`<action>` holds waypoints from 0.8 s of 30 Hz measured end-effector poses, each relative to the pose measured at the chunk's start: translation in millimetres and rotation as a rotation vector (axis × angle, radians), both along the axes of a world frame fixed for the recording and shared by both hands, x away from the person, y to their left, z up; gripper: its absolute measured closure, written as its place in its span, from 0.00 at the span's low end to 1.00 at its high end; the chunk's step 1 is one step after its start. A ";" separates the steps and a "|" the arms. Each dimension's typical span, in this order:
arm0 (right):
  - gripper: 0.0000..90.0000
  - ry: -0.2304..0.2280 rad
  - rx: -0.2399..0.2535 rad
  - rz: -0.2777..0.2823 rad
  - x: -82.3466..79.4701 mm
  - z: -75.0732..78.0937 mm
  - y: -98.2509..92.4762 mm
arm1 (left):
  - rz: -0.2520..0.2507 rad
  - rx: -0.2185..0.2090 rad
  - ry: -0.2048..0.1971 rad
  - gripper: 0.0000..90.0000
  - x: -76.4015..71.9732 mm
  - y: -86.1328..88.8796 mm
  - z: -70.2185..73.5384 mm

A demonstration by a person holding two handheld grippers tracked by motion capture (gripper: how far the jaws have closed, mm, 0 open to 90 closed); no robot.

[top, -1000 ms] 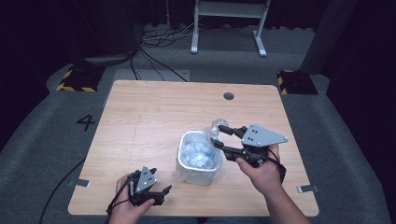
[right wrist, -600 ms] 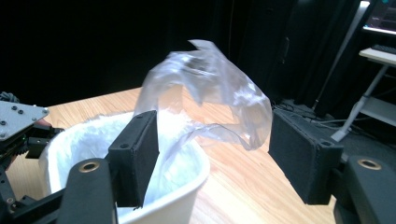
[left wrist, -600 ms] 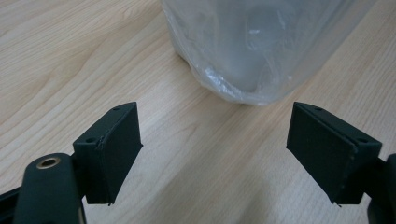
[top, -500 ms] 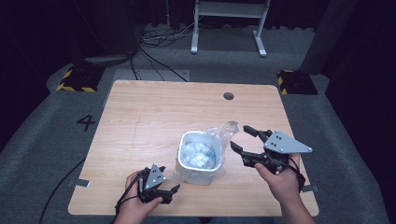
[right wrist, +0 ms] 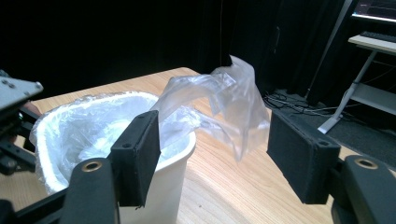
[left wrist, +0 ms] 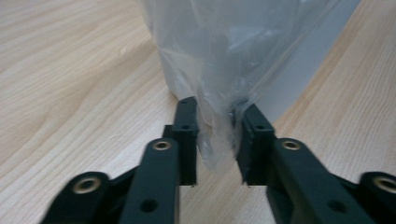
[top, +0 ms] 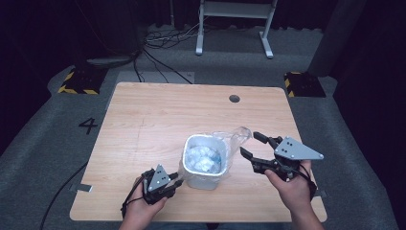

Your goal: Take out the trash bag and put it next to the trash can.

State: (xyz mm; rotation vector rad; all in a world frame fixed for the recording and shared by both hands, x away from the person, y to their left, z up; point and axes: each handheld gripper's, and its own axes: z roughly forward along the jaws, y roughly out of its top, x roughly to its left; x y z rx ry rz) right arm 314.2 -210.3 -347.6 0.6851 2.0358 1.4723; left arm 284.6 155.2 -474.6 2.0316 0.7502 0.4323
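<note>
A small white bin [top: 203, 179] lined with a clear plastic bag [top: 210, 160] stands on the near middle of the wooden table [top: 153, 115]. My left gripper [top: 178, 181] is at the bin's near-left foot. In the left gripper view its jaws [left wrist: 217, 116] have just been closing and pinch a hanging fold of the bag [left wrist: 215, 140]. My right gripper [top: 250, 143] hovers just right of the bin, open after widening. A loose flap of the bag [right wrist: 224, 93] sticks up beyond its pads [right wrist: 140, 154], untouched, beside the bin [right wrist: 168, 196].
A round cable hole [top: 234, 98] sits near the table's far edge. On the grey floor beyond lie yellow-and-black blocks [top: 76, 81], cables and a white stand's legs [top: 234, 28]. A "4" [top: 88, 125] is marked left of the table.
My right gripper let go of the bag's rim, opened and drew back to the right of the bin. The flap now stands free. The left gripper closed on the bag's hanging fold.
</note>
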 end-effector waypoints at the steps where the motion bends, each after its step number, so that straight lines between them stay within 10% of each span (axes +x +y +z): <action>1: 0.39 0.001 -0.001 0.000 0.2 -0.1 0.5 | 0.000 0.000 0.000 0.86 0.0 0.0 0.0; 24: 0.45 0.004 -0.008 0.058 7.0 3.2 18.5 | 0.035 -0.172 -0.113 0.96 -7.7 30.6 60.8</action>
